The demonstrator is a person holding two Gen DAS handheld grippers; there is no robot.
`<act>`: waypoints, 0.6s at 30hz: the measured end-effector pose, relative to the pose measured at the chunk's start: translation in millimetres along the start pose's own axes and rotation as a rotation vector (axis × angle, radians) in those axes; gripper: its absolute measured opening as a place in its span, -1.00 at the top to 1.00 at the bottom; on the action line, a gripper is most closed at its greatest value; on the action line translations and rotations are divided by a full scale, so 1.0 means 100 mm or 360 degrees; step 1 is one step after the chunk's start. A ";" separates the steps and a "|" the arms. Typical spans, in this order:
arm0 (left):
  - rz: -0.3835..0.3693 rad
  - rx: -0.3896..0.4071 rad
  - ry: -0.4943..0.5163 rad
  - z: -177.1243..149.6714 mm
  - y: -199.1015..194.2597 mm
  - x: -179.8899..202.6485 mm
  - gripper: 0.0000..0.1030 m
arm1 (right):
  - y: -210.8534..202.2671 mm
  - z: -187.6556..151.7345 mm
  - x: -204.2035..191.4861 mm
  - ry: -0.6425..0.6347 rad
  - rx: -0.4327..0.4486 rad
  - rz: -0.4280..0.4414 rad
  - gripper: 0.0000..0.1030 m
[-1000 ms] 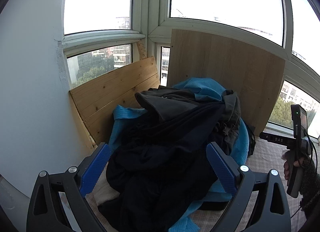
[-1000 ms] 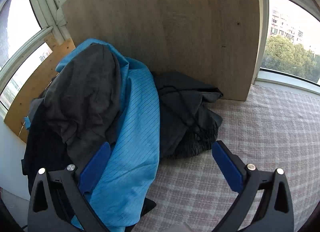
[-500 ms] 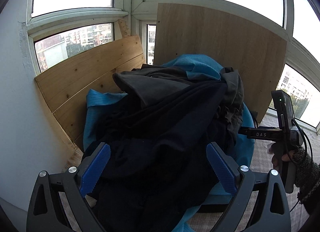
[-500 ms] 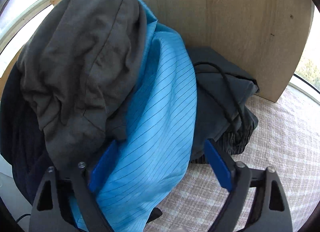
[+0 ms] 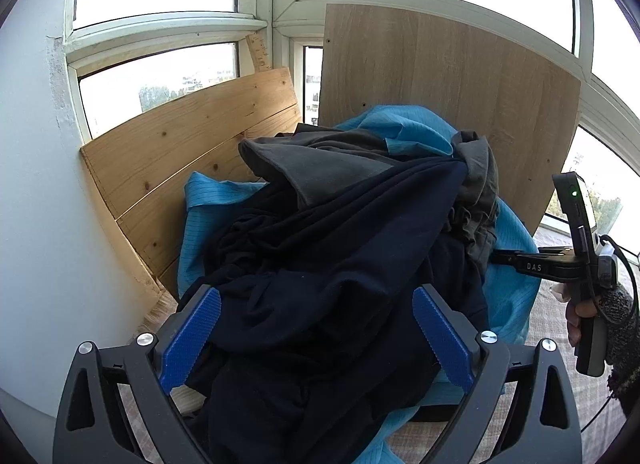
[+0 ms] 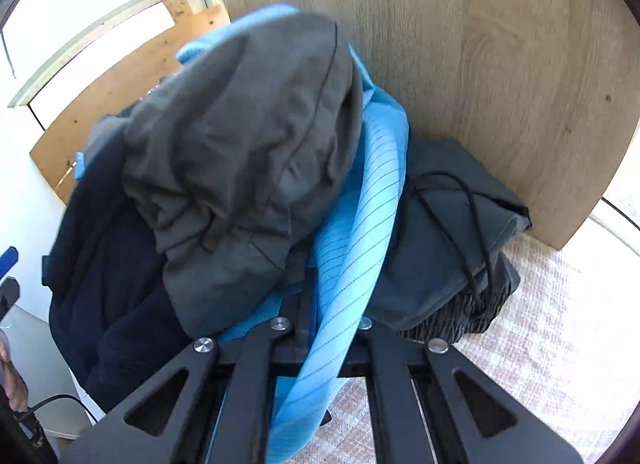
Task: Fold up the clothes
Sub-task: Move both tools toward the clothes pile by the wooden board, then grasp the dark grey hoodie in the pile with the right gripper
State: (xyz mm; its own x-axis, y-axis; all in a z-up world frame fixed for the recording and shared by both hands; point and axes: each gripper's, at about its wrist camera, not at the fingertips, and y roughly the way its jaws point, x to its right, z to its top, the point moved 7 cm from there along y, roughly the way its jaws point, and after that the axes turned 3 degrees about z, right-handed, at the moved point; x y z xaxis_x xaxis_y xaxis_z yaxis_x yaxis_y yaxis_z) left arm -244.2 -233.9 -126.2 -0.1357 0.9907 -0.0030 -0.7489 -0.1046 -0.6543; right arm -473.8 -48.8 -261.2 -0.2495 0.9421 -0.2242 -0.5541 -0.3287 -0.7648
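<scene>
big grey-brown board (image 5: 452, 104) leans upright against the window, at the back; everything else placed rel. to it. pine plank panel (image 5: 188, 152) leans to its left, against the white wall. checked cloth surface (image 6: 552, 328) runs out from the board's foot, to the right.

clothes pile (image 5: 340, 248) is heaped right in front of the board, touching it: navy garment (image 5: 328, 288) on the near side, grey garment (image 6: 240, 168) draped over the top, blue pinstriped garment (image 6: 360, 232) w/ its upper edge against the board and a long fold hanging down the front. dark drawstring shorts (image 6: 448, 240) lie flat at the board's base, beside the pile, black cord looped on top.

left hand-held gripper (image 5: 316, 340) sits at the pile's near side, farthest from the board, jaws spread wide, blue pads either side of the navy cloth, gripping nothing.

right hand-held gripper (image 6: 320, 324) is down by the pile's right side, nearer the board's base; jaws drawn together, pinching the hanging blue fold. in the left wrist view its body shows at the pile's right edge, held by a hand (image 5: 580, 312) in a knit cuff.
</scene>
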 end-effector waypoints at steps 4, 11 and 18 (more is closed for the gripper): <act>0.0002 0.0003 -0.0008 0.00 0.00 -0.02 -0.89 | -0.48 0.40 -0.04 0.0095 0.0195 0.0125 0.98; -0.0010 0.0043 0.0005 0.04 -0.10 0.00 -0.89 | -1.63 1.21 -0.41 -0.0094 0.0550 0.0119 1.00; -0.0029 0.0071 0.0031 0.05 -0.19 0.03 -0.89 | -1.21 0.73 -0.01 -0.0163 0.0074 -0.0283 -0.43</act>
State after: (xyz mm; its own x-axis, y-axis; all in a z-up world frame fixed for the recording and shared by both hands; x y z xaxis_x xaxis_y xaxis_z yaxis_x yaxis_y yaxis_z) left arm -233.5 -229.1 -110.4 -0.1095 0.9940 -0.0064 -0.7793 -0.0898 -0.6202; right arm -464.3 -14.7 -124.3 -0.2225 0.9746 -0.0235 -0.6324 -0.1626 -0.7574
